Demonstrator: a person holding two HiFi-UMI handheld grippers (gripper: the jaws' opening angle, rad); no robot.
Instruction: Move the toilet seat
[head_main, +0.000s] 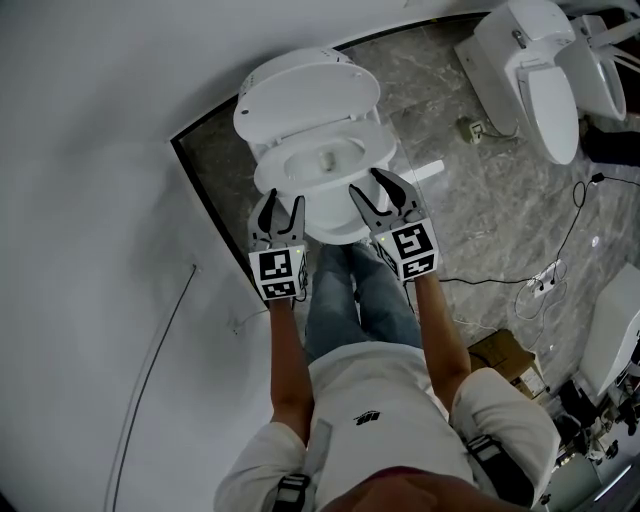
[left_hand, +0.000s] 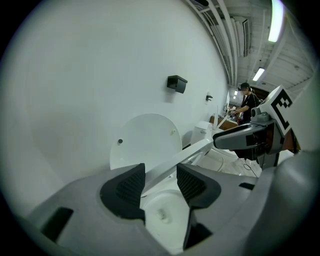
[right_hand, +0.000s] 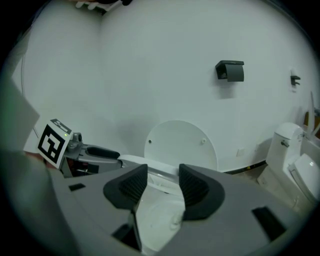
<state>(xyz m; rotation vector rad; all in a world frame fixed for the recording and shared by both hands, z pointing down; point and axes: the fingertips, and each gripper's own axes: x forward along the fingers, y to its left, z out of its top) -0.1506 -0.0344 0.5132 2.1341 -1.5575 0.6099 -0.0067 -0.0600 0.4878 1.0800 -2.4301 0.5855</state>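
1. So, mostly looking at a big white wall curving round behind everything, plus grey marbled floor off to the right.
2. Standing right at the front of the toilet, going by the head view: white tee, jeans, legs close up to the bowl.
3. Also got spare toilets parked on the floor at top right, well apart from this one.
4. Got the lid flipped up, leaning back toward the wall.
5. Then the toilet seat, over the bowl in front of that lid. Shows up in both gripper views as a thin white bar stretching from one set of tongs to the other, with the bowl visible underneath. Looks lifted a touch at the front, hard to say for sure.
6. Gripping the seat's front-left edge with the left tongs, rim caught between the two dark pads.
7. Same deal with the right tongs: clenched on the front-right edge, rim running through between the pads.
8. Small stuff: cardboard box and a power strip down on the floor at right, black holder up on the wall above the lid, and somebody standing way back in the left gripper view.
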